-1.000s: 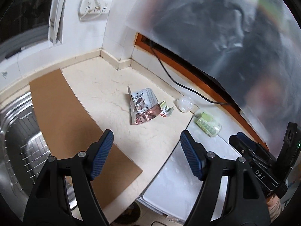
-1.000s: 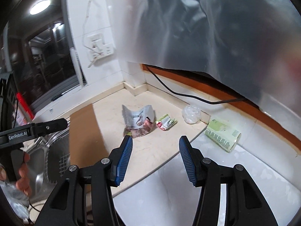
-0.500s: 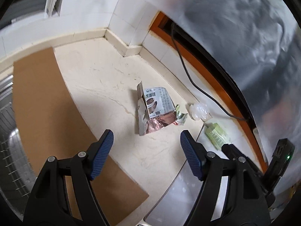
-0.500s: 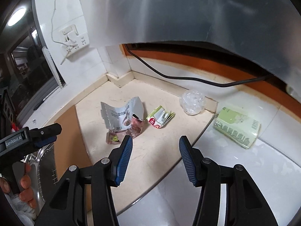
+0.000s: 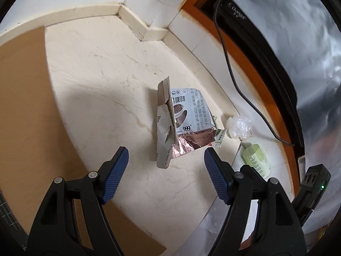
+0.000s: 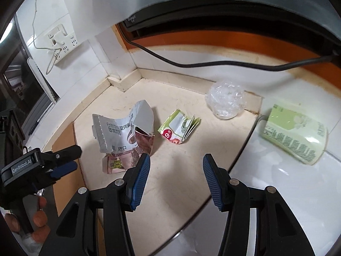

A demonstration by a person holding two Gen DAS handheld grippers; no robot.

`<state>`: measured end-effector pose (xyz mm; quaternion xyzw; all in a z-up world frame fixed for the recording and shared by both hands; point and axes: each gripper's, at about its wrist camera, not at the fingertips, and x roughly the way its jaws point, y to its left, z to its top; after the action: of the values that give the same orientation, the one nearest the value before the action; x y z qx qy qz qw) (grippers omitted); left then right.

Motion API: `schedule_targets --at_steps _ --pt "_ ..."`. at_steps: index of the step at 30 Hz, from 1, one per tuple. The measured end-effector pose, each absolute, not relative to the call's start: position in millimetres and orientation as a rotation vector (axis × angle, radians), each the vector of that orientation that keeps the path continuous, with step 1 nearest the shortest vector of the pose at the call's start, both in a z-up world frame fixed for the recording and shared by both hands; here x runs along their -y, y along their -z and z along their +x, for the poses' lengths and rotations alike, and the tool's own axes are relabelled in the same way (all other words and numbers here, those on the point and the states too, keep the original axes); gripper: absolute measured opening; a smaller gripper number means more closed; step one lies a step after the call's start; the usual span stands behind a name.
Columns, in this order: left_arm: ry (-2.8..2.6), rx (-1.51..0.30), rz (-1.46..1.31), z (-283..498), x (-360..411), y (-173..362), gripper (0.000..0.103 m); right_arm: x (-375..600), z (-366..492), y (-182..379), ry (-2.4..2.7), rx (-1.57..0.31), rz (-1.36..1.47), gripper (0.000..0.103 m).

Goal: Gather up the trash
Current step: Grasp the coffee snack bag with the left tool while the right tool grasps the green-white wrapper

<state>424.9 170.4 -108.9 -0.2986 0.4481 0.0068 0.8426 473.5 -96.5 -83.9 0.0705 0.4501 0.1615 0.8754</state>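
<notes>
Both the left hand-held gripper (image 5: 166, 166) and right hand-held gripper (image 6: 175, 176) gape wide, holding nothing. A torn coffee packet (image 5: 187, 123) lies on the table (image 5: 102, 81) at the left one's twelve o'clock.

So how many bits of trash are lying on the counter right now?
4. A torn foil pouch sits nearest the sink side, a folded green wrapper beside it, a crumpled clear plastic ball by the wall, and a green tissue pack on the white surface.

Cream countertop (image 5: 102, 81), white tiled walls (image 6: 85, 68)
</notes>
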Motion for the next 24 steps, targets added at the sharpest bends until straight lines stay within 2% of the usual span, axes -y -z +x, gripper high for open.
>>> schedule_targets --at_steps 8,13,17,21,24 --pt "-0.028 -0.951 -0.684 451 -165 133 0.070 82 496 103 -0.342 -0.933 0.178 0.052" --pt "-0.018 -0.960 -0.690 460 -164 146 0.059 75 514 120 -0.325 -0.947 0.203 0.052" --pt "0.000 -0.968 -0.699 467 -162 155 0.053 72 531 138 -0.299 -0.964 0.242 0.035" --pt "0.013 -0.993 -0.704 477 -158 168 0.024 68 545 152 -0.278 -0.973 0.264 0.022" --pt "0.010 -0.977 -0.710 476 -160 171 0.020 67 551 163 -0.270 -0.982 0.283 0.012"
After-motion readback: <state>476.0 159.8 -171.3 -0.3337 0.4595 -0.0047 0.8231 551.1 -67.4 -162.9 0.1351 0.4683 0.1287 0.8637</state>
